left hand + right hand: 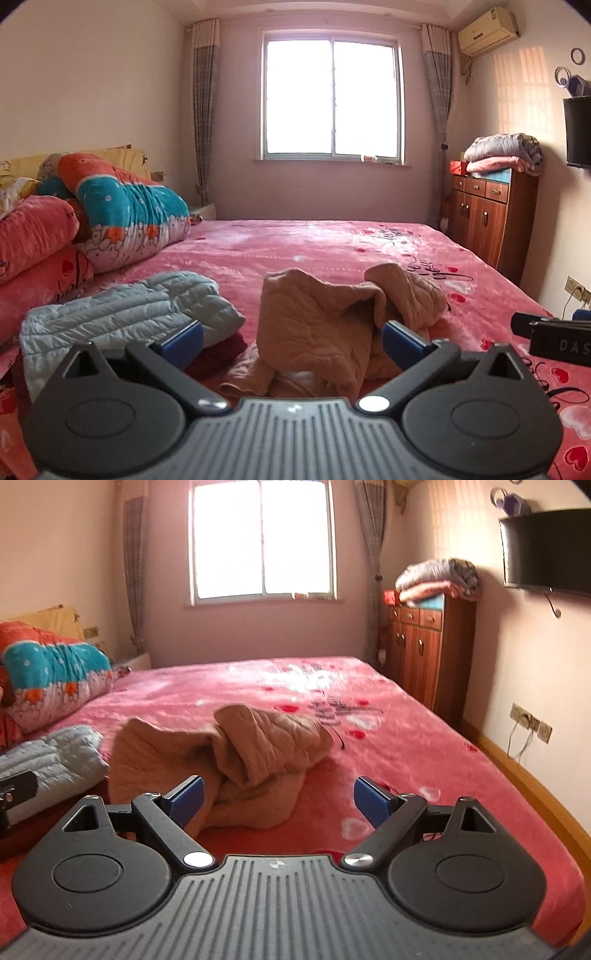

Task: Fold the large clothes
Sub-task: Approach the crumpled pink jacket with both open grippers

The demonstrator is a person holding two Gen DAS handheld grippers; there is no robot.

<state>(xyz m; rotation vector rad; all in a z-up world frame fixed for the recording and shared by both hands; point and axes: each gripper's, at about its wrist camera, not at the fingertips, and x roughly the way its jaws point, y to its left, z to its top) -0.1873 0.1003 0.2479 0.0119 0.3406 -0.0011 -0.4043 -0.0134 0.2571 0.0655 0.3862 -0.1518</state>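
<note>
Left gripper (291, 341): blue pads spread wide, nothing between them, low centre of frame above the bed. Right gripper (279, 803): likewise spread and empty. Tan quilted garment (332, 325) lies crumpled on the pink bedspread (332, 243), mid-frame just ahead of both tools. Pale blue padded jacket (122, 314) lower left, resting on something dark red. Rolled quilts (129, 214) stacked at left edge. Wooden cabinet (487, 218) at right.
</note>
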